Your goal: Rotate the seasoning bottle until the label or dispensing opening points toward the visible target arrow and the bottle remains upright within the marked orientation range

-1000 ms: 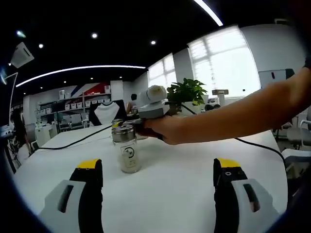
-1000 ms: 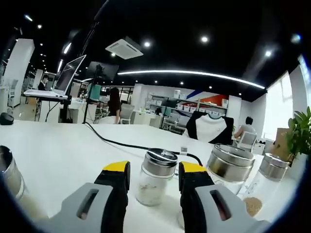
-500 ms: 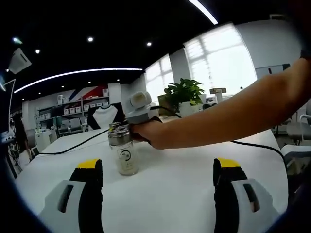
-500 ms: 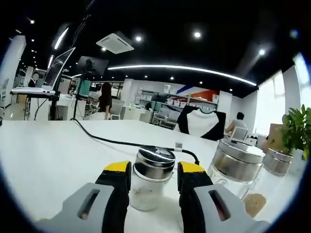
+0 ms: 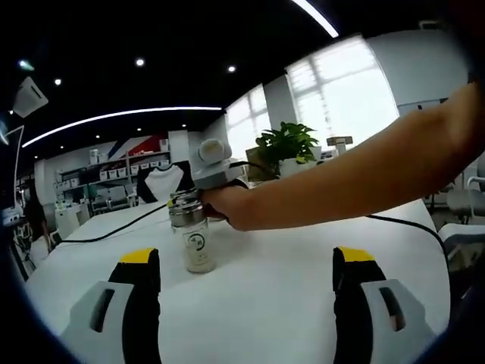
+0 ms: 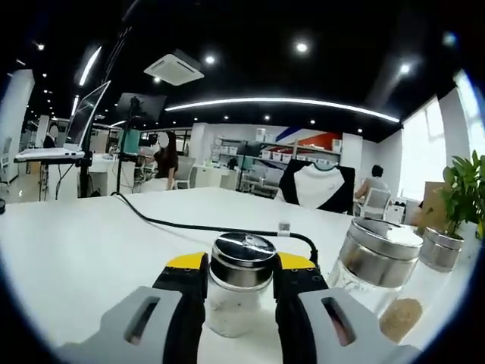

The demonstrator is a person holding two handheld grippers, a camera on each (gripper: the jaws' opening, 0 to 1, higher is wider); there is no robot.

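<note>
Seasoning bottle [image 6: 239,292], upright on white surface [image 6: 91,243], clamped between right claw [image 6: 239,271] jaws; left claw [image 5: 246,265] wide open, empty.

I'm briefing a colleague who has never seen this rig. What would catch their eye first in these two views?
In the right gripper view, the right gripper has its yellow-tipped jaws closed around a small glass seasoning bottle with a shiny metal lid on the white table. A larger metal-lidded glass jar stands just to its right. In the left gripper view, a person's bare forearm stretches across to the same bottle.
</note>
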